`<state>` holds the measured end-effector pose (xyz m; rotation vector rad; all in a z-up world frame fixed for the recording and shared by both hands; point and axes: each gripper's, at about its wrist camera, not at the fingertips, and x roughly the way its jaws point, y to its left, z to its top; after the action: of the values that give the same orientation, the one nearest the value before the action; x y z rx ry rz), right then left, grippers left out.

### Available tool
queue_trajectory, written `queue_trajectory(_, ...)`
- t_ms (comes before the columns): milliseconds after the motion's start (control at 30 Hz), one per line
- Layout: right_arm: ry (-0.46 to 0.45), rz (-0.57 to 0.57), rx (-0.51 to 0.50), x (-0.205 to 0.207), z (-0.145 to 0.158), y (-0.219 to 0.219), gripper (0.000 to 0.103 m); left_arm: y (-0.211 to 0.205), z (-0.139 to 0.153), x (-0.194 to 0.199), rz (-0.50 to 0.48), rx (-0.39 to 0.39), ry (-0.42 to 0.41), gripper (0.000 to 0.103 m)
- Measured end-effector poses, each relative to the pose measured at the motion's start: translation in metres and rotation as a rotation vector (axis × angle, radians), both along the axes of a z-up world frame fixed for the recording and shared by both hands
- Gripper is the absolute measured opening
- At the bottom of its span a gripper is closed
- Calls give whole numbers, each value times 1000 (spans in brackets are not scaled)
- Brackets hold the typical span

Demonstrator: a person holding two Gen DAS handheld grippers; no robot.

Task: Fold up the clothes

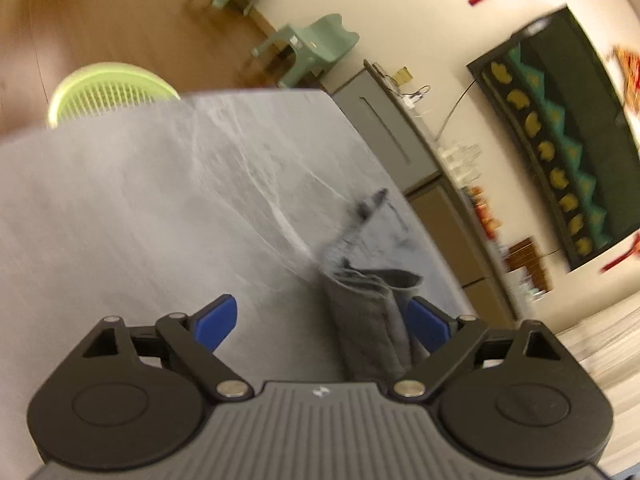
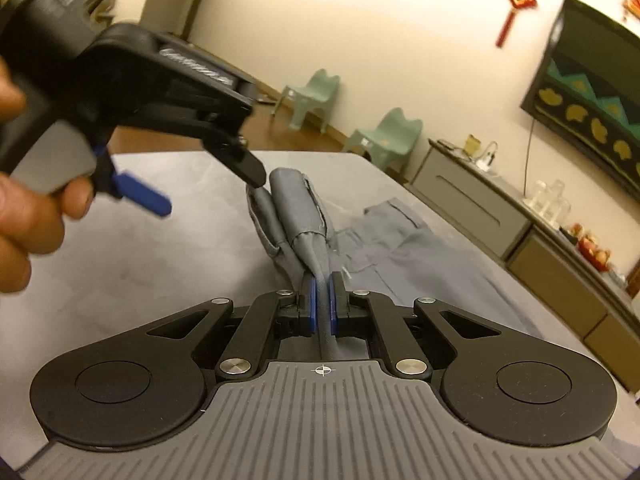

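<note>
A pair of grey trousers [image 2: 404,248] lies on the grey marbled table [image 2: 160,264]. My right gripper [image 2: 321,300] is shut on a bunched fold of the trousers and lifts it above the table. My left gripper [image 1: 320,320] is open; a hanging fold of the trousers [image 1: 368,320] lies against its right finger [image 1: 426,326], and the left finger is apart from the cloth. In the right wrist view the left gripper [image 2: 208,196] shows at upper left, held by a hand, one finger tip touching the raised fold.
A green laundry basket [image 1: 108,94] stands on the floor beyond the table's far edge. Two green chairs [image 1: 316,48] stand by the wall. A grey sideboard [image 2: 500,216] with glasses runs along the right, under a wall screen [image 2: 592,88].
</note>
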<state>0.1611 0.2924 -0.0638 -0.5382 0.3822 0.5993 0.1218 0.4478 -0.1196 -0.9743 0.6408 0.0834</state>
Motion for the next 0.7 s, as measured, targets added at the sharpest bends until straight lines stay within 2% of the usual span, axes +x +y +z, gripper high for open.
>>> queue_trajectory(133,10,-1,8,-1,2,-8,5,-18,-15,11,-28,-113,-53,103)
queue_trajectory(167,15,4,4,-1,2,-9,5,-23,-17,16,-44,-115,-60,103)
queue_trajectory(300,51,29,-29,-5,-3,-16,5,-38,-14,32,-99,-37,-69,103)
queue_trajectory(367,82,37,-34,-3,-5,-21,8,-39,-15,35,-113,-4,-57,95)
queue_trajectory(400,100,39,-33,-2,-5,-23,13,-36,-15,35,-115,-3,-53,94)
queue_trajectory(467,133,41,-24,0,-6,-30,53,-26,-15,31,-105,-31,-56,95)
queue_trajectory(500,141,31,4,2,-1,-37,56,-17,-13,27,-88,-51,-62,99)
queue_trajectory(600,175,26,58,6,8,-49,60,5,-10,17,-42,-63,-49,102)
queue_trajectory(700,149,69,11,0,-1,-33,73,17,-9,8,-3,-59,-33,102)
